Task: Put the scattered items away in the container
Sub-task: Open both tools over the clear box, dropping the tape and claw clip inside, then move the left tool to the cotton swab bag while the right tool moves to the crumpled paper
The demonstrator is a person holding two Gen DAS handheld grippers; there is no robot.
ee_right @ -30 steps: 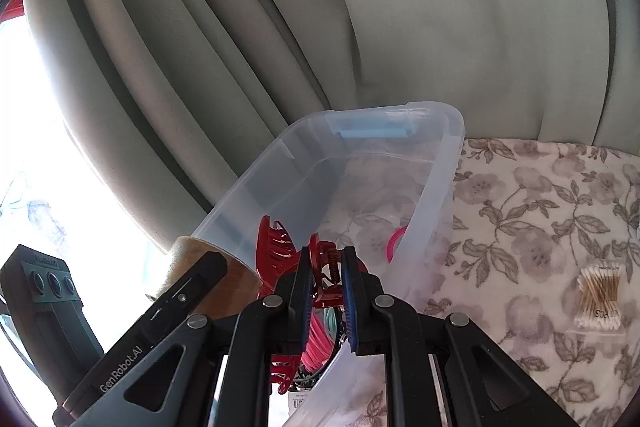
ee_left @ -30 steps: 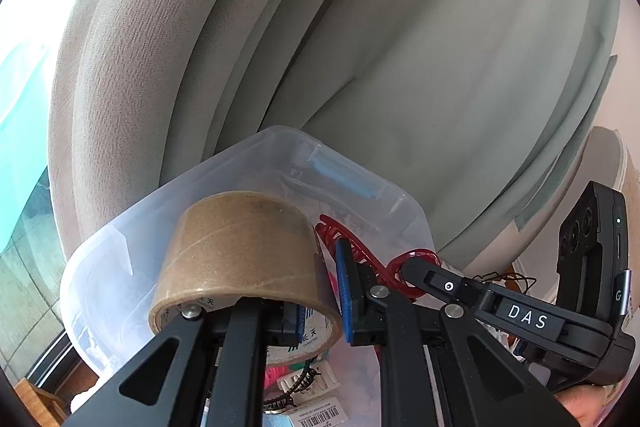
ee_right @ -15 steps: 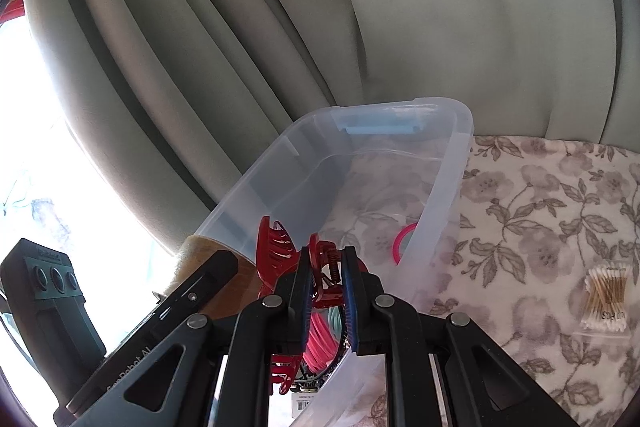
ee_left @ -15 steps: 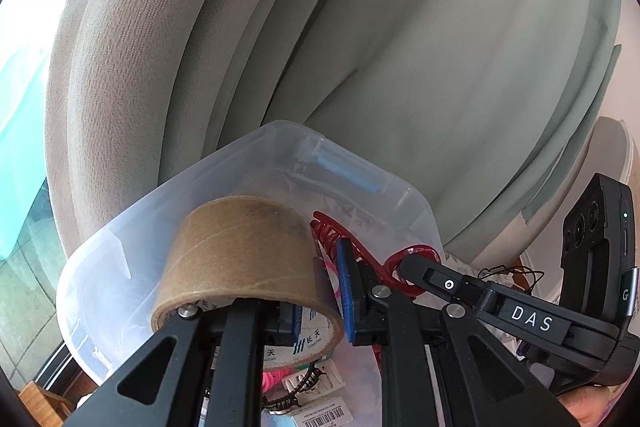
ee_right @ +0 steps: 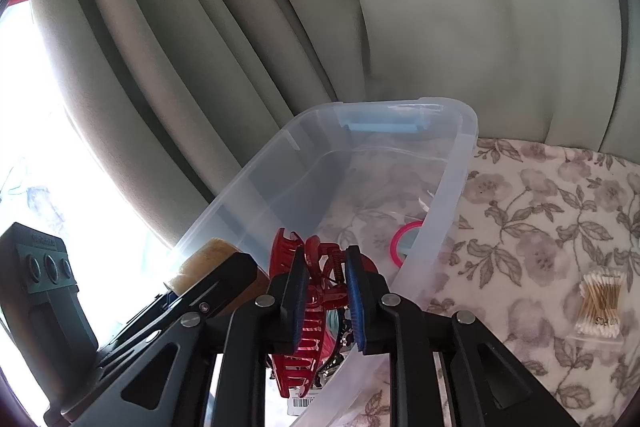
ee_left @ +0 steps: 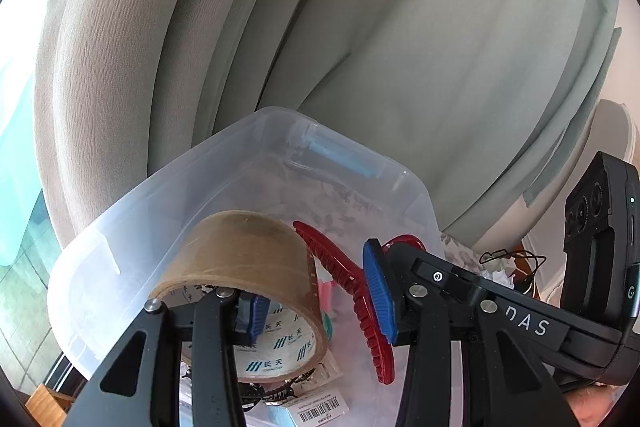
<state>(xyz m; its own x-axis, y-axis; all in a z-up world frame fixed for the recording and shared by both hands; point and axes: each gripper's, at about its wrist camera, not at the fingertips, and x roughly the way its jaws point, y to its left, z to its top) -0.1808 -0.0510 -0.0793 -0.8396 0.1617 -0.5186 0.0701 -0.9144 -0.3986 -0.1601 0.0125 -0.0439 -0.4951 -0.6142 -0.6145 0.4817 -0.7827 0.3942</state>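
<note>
A clear plastic bin [ee_left: 280,115] [ee_right: 448,195] stands on a floral cloth in front of a curtain. Over the bin's near end, my left gripper [ee_left: 316,287] is open. A brown tape roll [ee_left: 240,259] [ee_right: 204,255] hangs looped around its left finger, whose pad is inside the roll; the right pad stands clear of the roll's wall. Right beside it, my right gripper [ee_right: 326,267] is shut on a red hair claw [ee_right: 304,331] [ee_left: 352,295], held above the bin's near corner. The bin bottom below both grippers is mostly hidden.
Inside the bin lie a pink ring [ee_right: 400,239] and a barcoded packet [ee_left: 320,407]. A pack of cotton swabs [ee_right: 600,307] rests on the floral cloth [ee_right: 540,227] to the right. A black wire item [ee_left: 508,259] lies past the bin. The curtain [ee_right: 400,27] hangs close behind.
My left gripper's fingers have spread apart, letting go of the tape roll's wall; the roll now hangs on the left finger. Both grippers dipped slightly toward the bin. The claw stays gripped.
</note>
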